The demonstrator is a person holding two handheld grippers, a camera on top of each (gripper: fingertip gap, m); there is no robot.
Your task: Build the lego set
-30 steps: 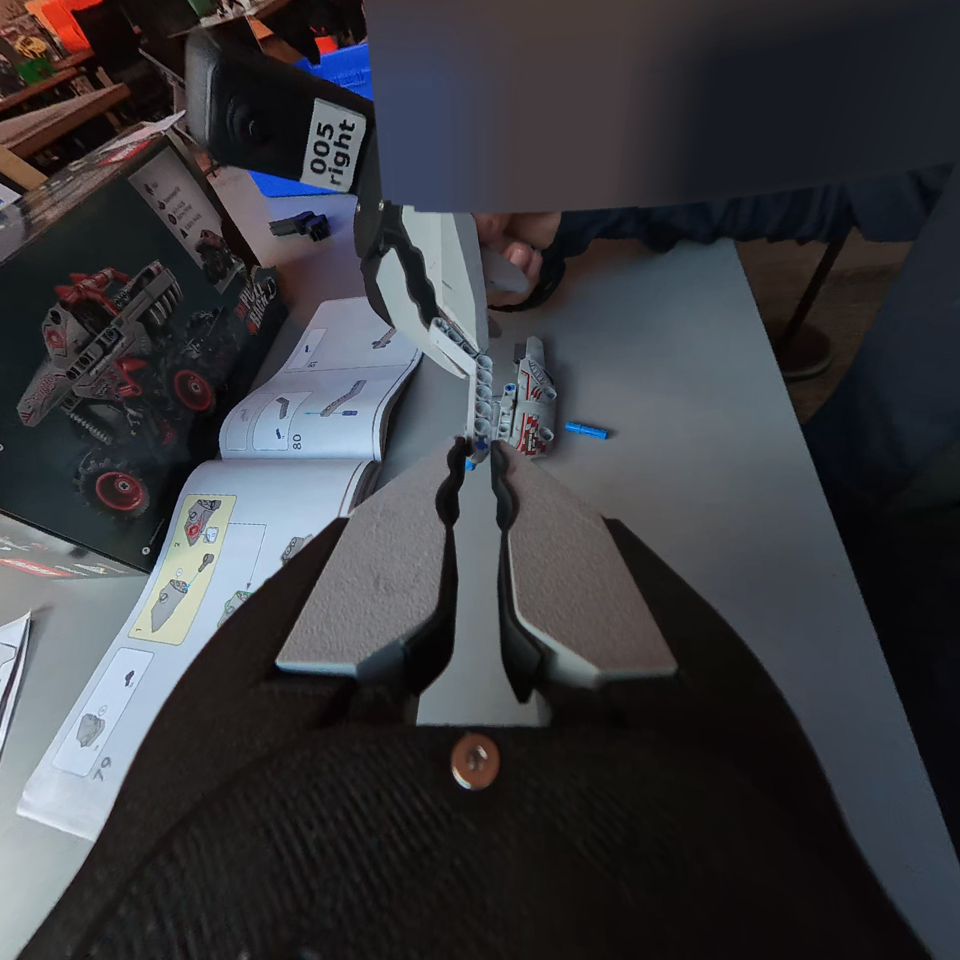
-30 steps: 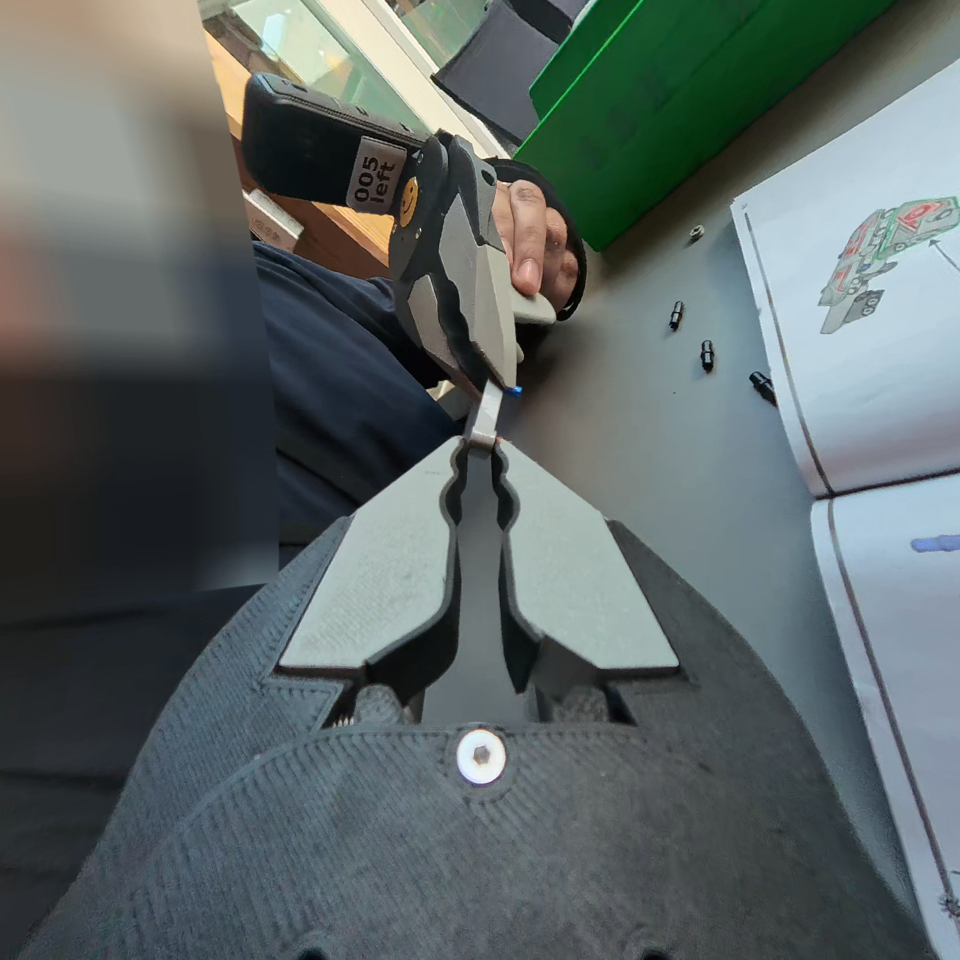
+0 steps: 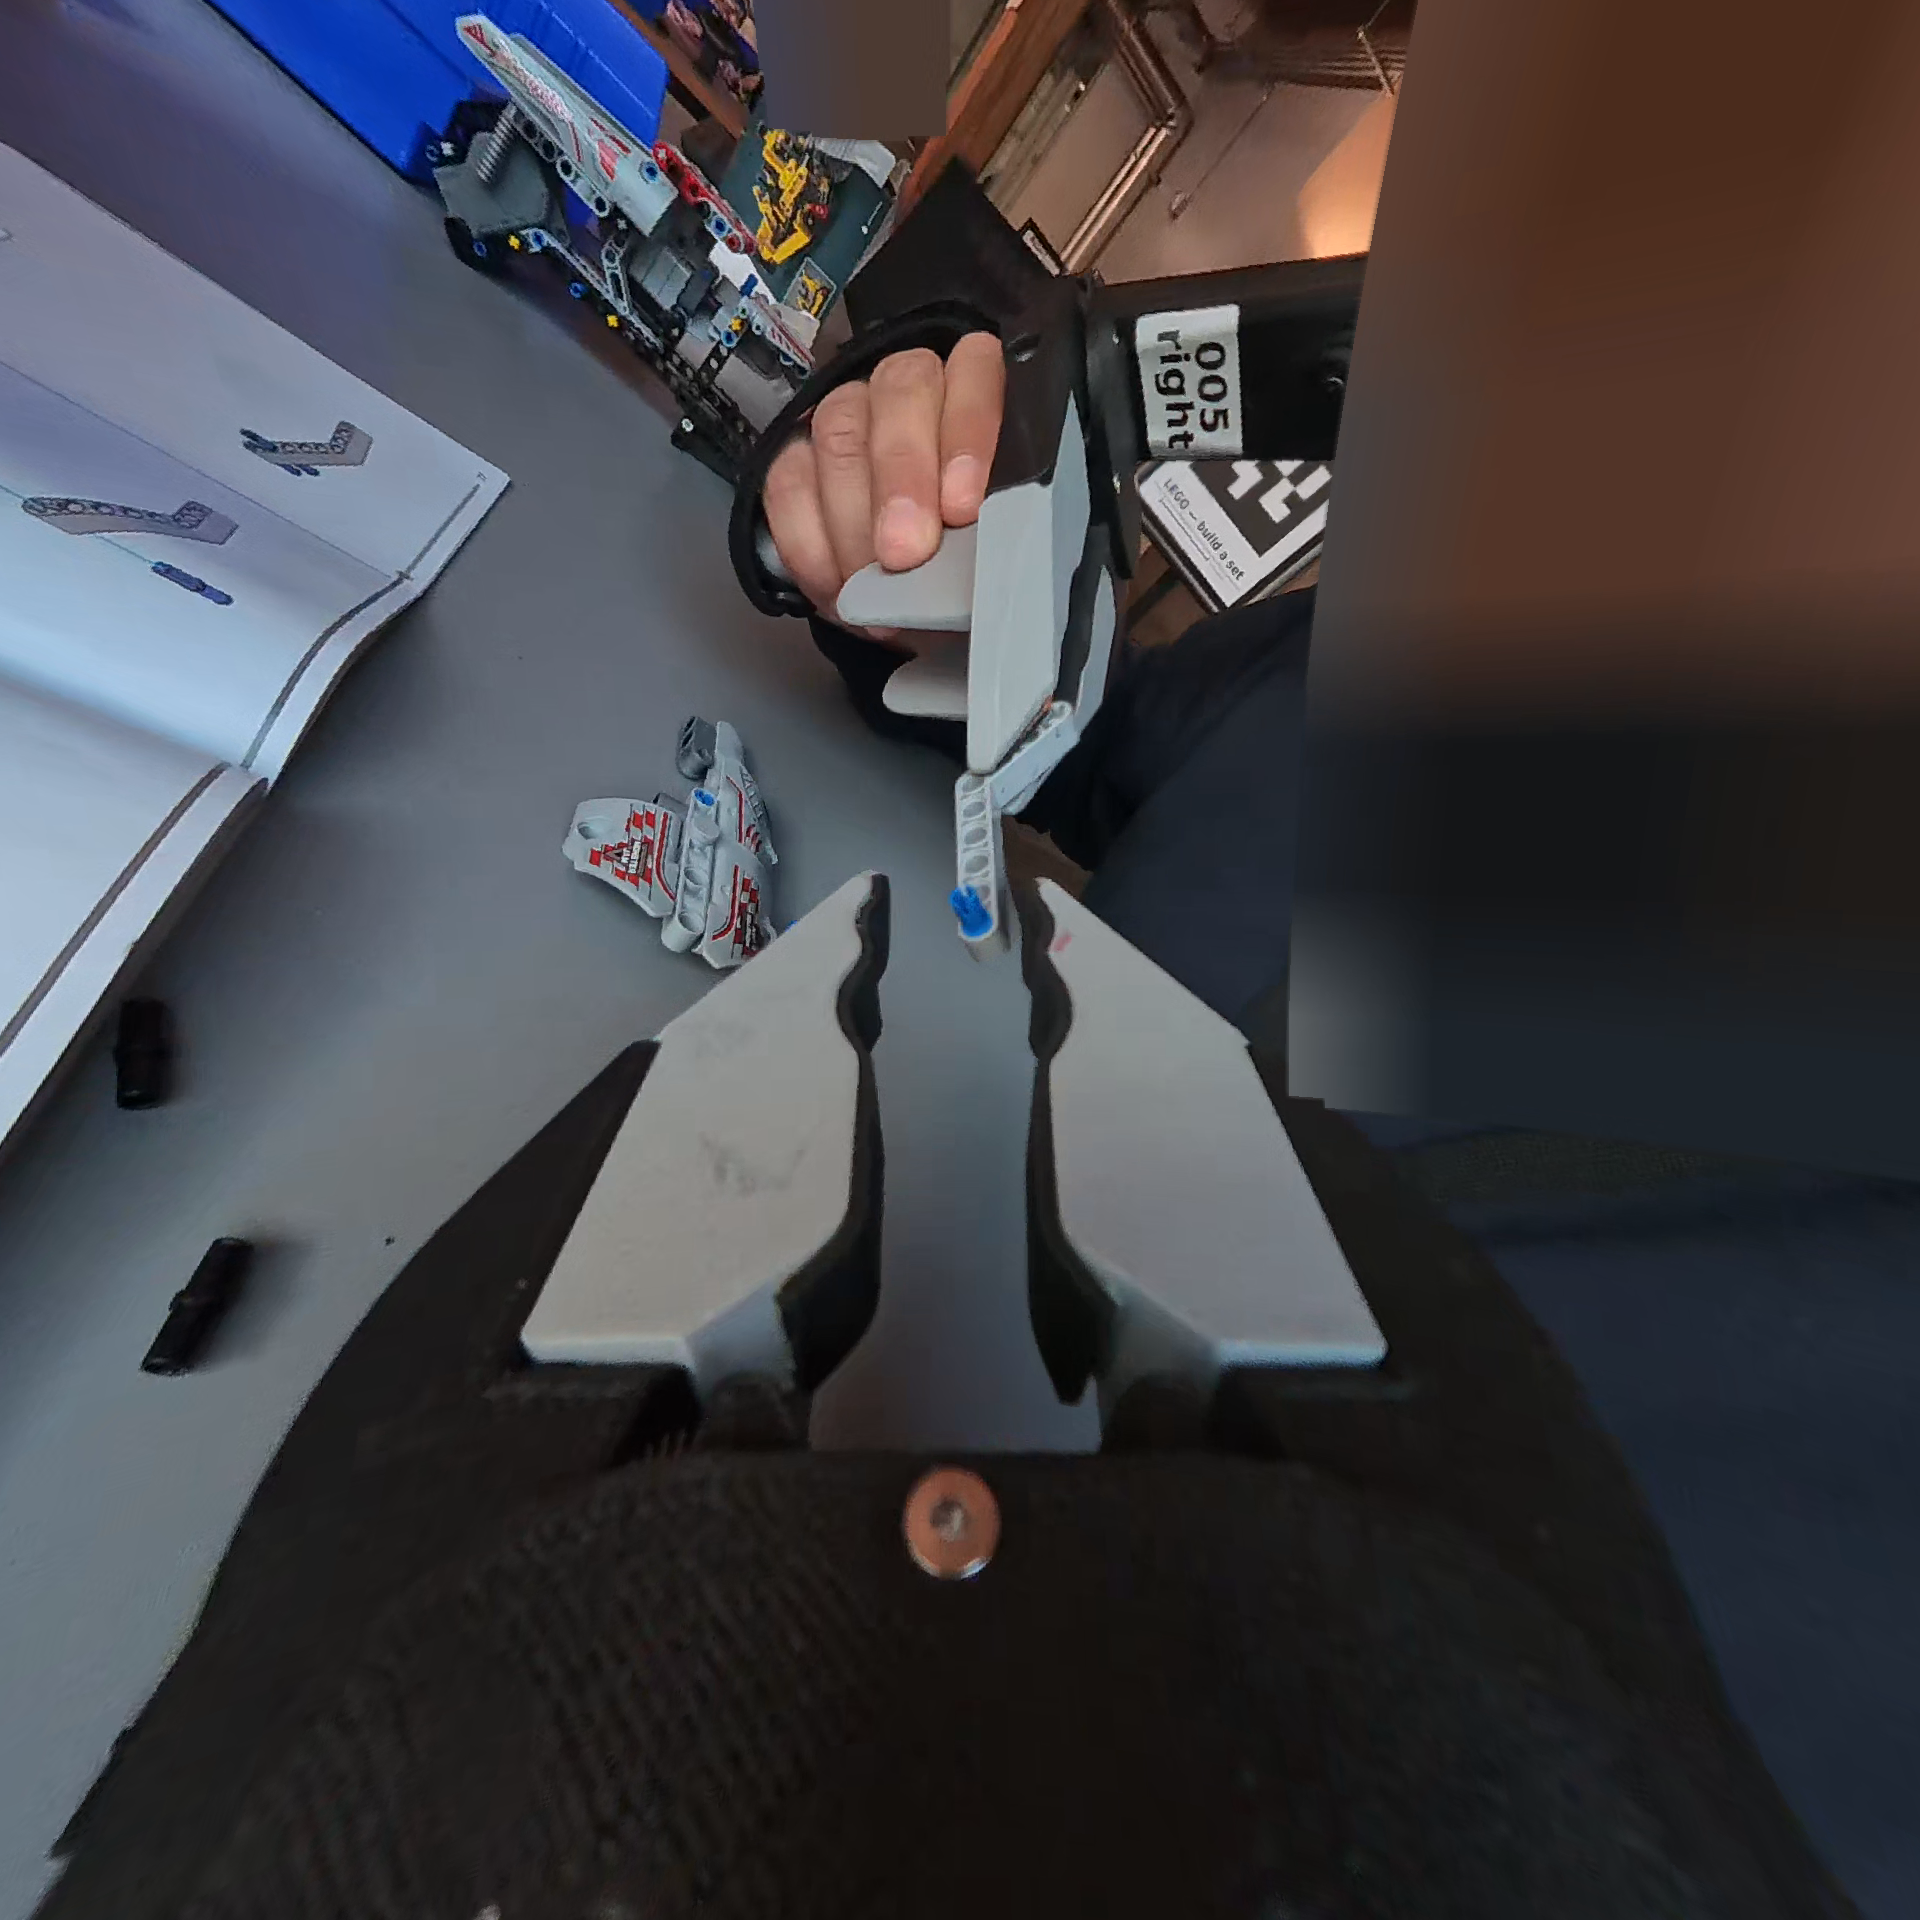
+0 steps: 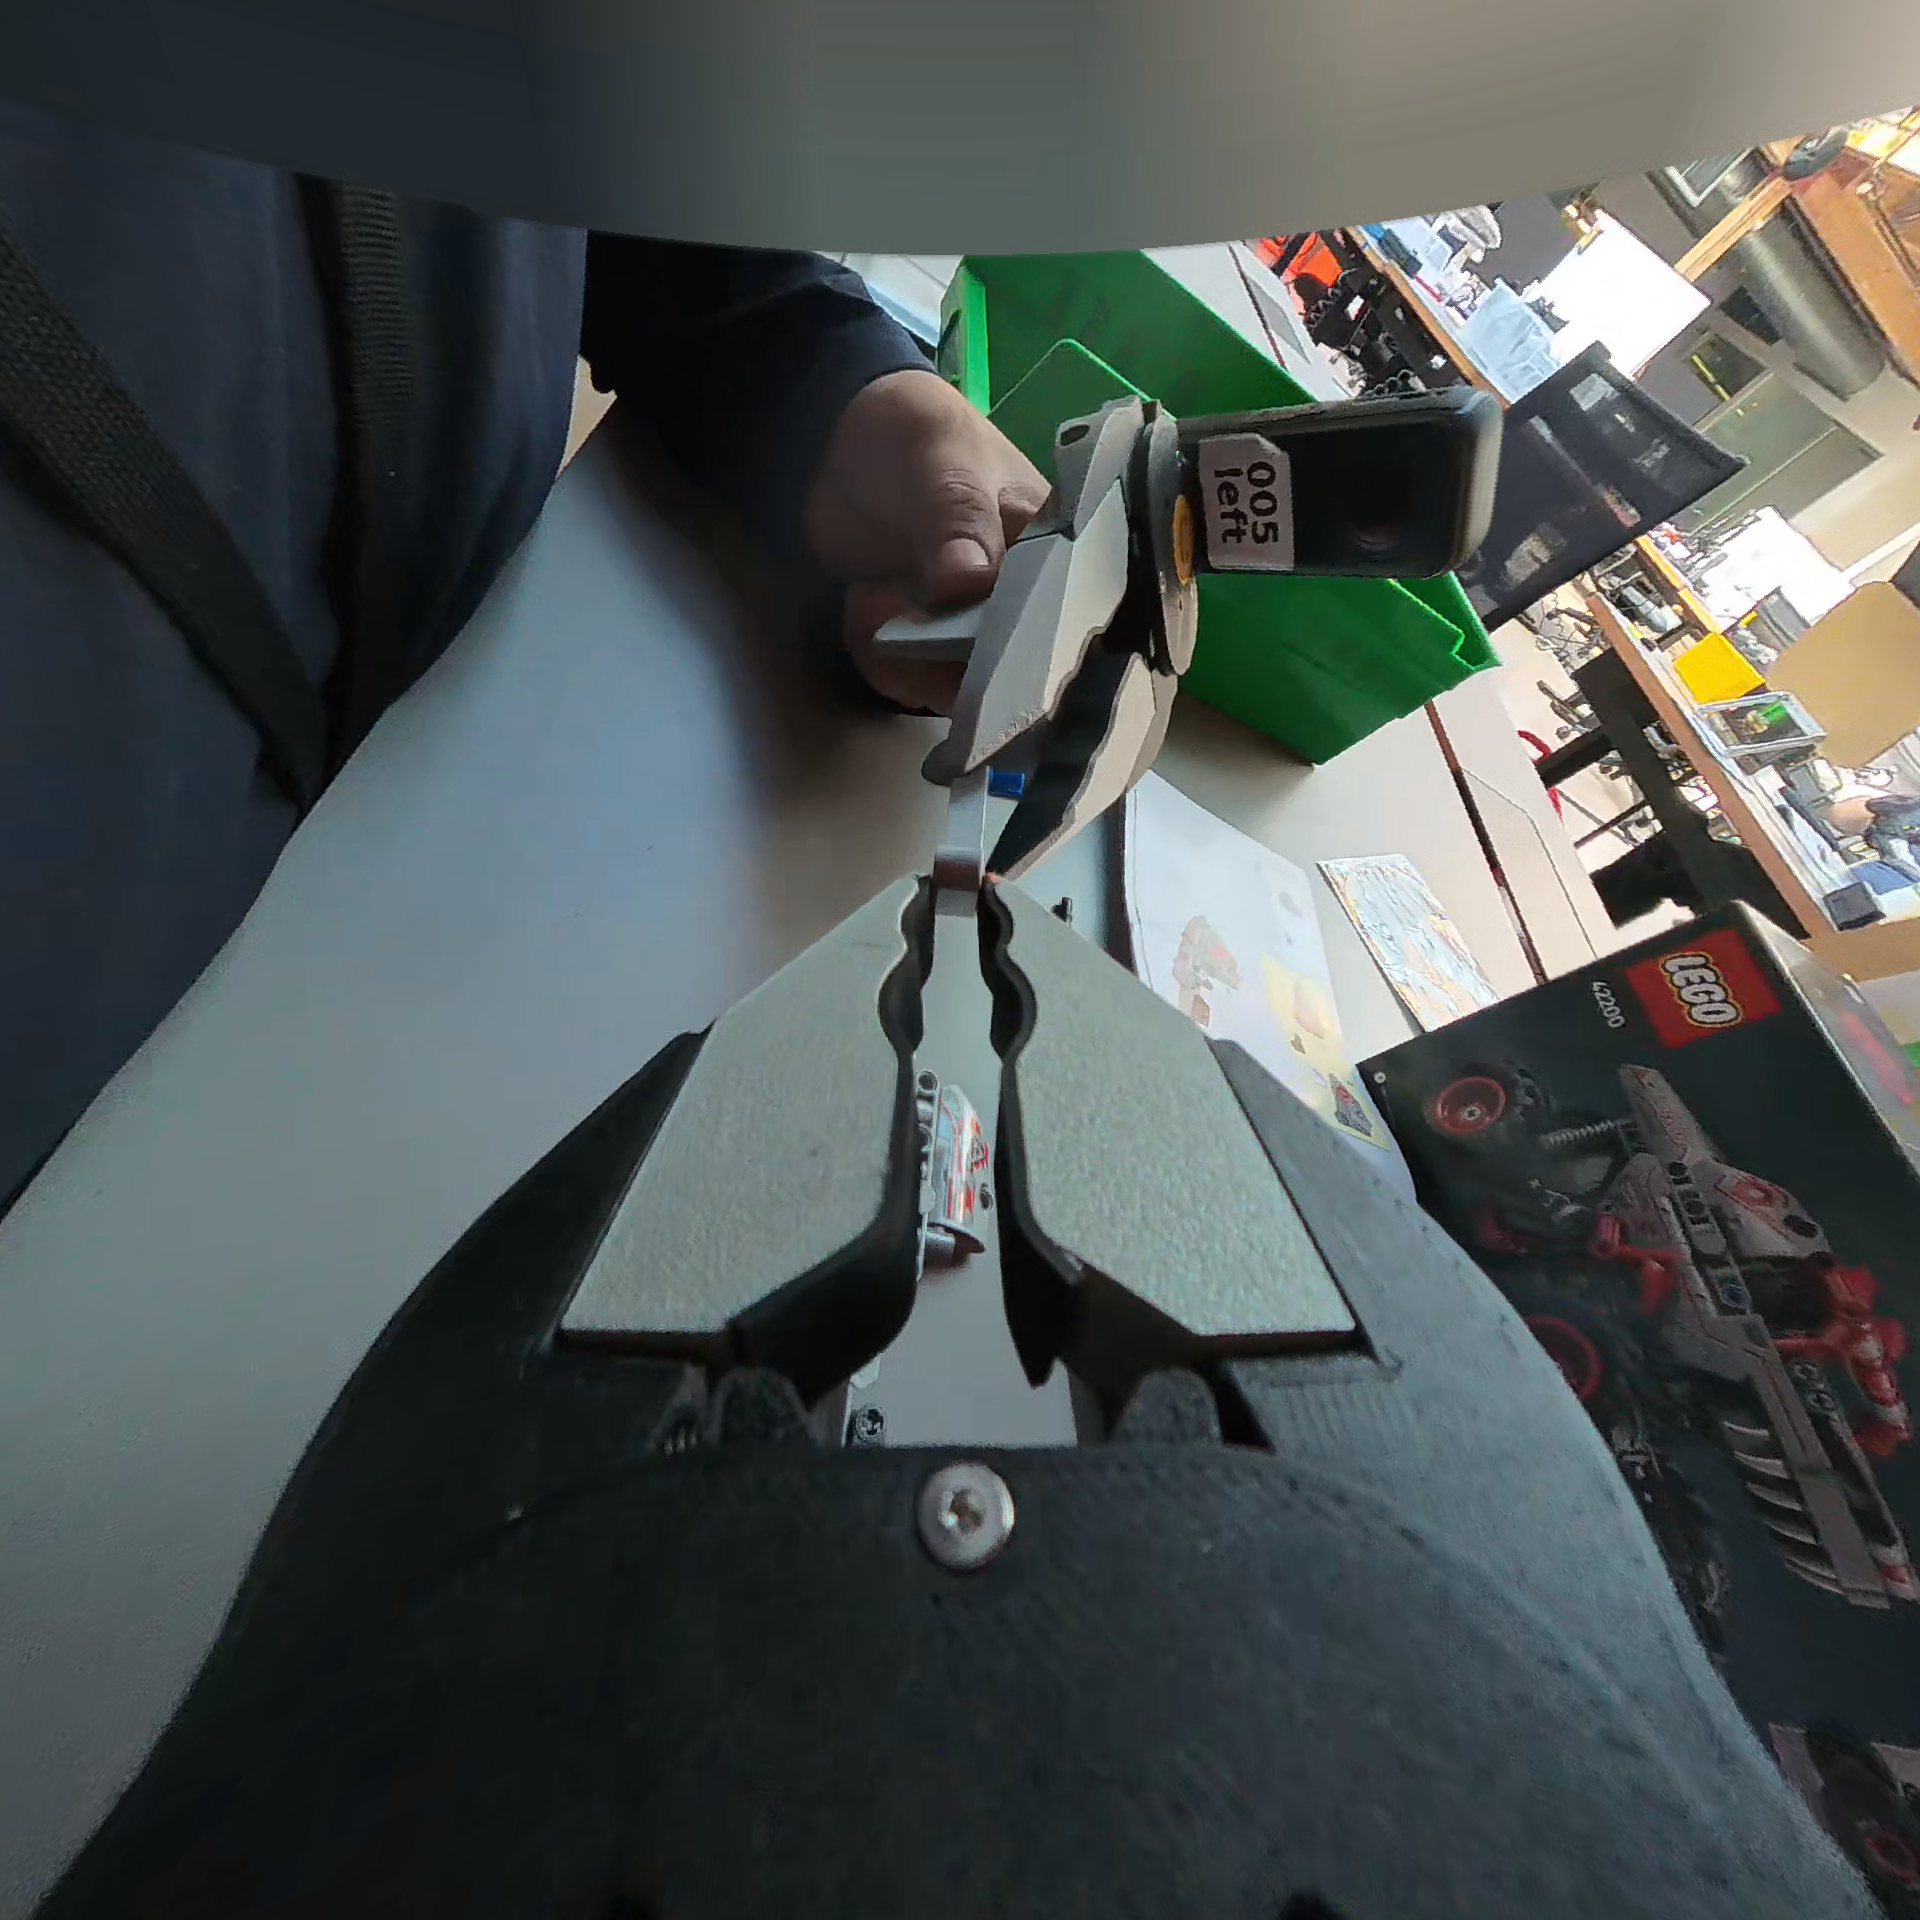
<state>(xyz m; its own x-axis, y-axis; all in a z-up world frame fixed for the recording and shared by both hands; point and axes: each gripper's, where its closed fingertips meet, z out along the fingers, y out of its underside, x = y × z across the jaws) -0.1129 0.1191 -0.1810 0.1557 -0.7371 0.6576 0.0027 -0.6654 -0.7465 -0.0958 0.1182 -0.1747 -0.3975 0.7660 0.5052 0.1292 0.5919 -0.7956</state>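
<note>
Grey perforated beam, angled, blue pin at near end: held above grey table. Right gripper pinches beam's far end. Left gripper jaws spread, beam tip between, contact unclear. Printed grey-red panel piece lies left. Two black pins near booklet. Half-built truck far, partly cut off.

A green bin sits at the upper middle of the right wrist view. Cluttered workbenches fill its upper right. A blue bin shows upper left in the left wrist view.
</note>
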